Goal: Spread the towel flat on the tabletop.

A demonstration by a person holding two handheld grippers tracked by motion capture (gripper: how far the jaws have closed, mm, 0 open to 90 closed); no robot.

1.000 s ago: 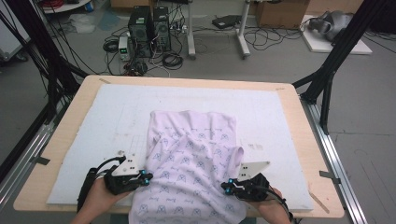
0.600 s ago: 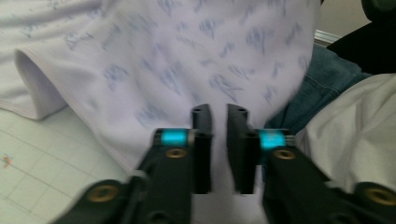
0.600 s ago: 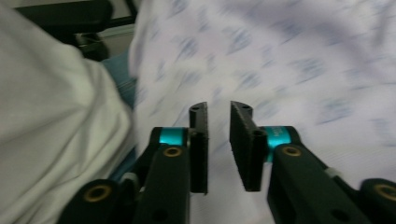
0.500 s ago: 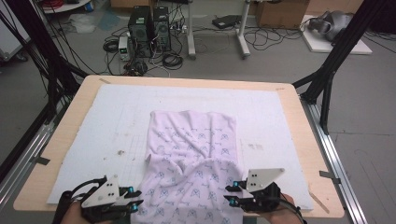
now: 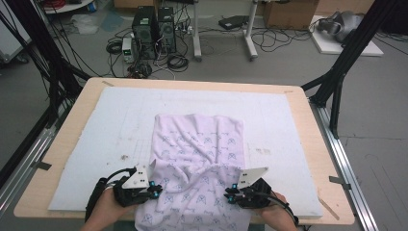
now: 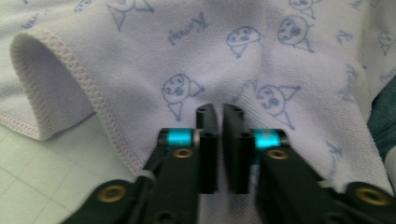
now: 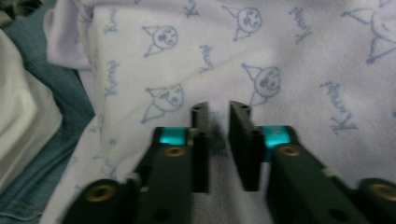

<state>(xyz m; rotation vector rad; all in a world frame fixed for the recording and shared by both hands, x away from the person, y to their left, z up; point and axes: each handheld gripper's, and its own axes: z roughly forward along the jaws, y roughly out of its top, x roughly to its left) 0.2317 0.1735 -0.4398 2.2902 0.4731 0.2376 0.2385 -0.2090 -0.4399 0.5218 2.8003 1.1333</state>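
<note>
On the white mat (image 5: 96,144) lies a rumpled lilac cartoon-print cloth (image 5: 199,144).

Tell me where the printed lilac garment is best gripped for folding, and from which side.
Probably the two near side hems of the lilac garment, each taken from its outer side: the stitched edge curls up off the mat, offering a lip. The left gripper and right gripper already sit there, jaws closed.

Even, soft overhead light fills the high view with faint shadows, while both gripper views are blurred, the black jaws nearest the lens softest.
</note>
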